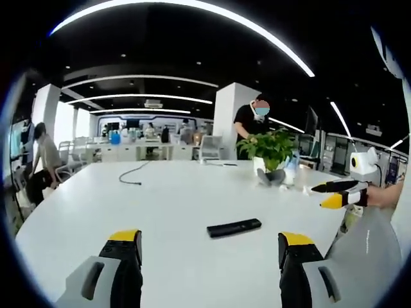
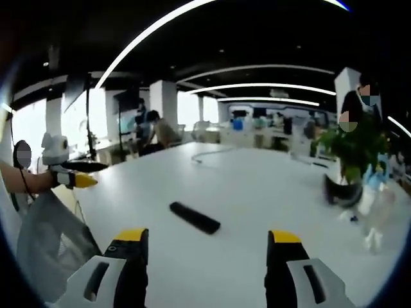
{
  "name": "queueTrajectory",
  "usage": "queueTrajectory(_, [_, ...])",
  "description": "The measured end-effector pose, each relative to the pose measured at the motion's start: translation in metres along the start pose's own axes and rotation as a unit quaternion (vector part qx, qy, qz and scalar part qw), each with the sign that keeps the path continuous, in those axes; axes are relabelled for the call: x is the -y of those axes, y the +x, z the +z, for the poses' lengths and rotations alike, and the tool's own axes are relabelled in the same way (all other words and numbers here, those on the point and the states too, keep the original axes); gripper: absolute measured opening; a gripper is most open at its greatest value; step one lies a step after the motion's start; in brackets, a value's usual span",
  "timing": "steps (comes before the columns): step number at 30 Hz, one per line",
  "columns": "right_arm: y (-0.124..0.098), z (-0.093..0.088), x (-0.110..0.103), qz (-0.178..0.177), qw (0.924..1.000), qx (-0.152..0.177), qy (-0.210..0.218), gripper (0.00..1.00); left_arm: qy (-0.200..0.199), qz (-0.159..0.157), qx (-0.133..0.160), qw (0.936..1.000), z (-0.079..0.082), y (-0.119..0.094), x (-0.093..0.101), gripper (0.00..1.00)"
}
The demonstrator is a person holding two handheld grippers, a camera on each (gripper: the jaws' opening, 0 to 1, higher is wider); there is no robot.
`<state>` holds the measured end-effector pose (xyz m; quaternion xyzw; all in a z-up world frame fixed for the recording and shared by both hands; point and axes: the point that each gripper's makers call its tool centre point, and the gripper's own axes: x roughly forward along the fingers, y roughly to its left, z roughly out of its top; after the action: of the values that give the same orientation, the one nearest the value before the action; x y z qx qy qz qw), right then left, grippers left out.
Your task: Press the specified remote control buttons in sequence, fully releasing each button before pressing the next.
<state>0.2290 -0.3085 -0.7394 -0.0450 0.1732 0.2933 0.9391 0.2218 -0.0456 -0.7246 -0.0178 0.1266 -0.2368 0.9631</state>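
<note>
In the left gripper view the left tongs point(image 1: 210, 250) rise from the six o'clock edge with their yellow-tipped jaws spread wide and nothing between them. Just beyond them, toward one o'clock from the gap, a black remote control point(image 1: 234, 227) lies flat on the white worktop point(image 1: 173, 192), apart from both jaws. At three o'clock the right tongs point(image 1: 334, 194) reach in from the side above the worktop edge, their two yellow tips close together and holding nothing that can be made out. Farther back, at about one o'clock, a green potted plant point(image 1: 270, 149) stands on the worktop, and at eleven o'clock a thin dark cable point(image 1: 133, 173) trails across the surface. Behind the plant a person in a black top point(image 1: 250, 125) stands by a white pillar point(image 1: 229, 119), and at nine o'clock another person point(image 1: 42, 157) sits near the worktop's edge. In the right gripper view the right tongs point(image 2: 209, 247) also stand open at six o'clock, empty, with the remote control point(image 2: 194, 217) lying slantwise on the worktop point(image 2: 257, 186) just ahead of the gap. At nine o'clock the left tongs point(image 2: 80, 174) show beside a person's forearm point(image 2: 29, 179). The potted plant point(image 2: 353, 147) stands at three o'clock, well apart from the remote control.
</note>
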Motion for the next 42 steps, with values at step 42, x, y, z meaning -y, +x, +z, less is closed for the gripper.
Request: queueTrajectory(42, [-0.005,-0.002,0.019,-0.051,0.9986,-0.008,0.009,0.72,-0.002,-0.063,-0.110,0.9919,-0.043,0.003,0.010,0.92])
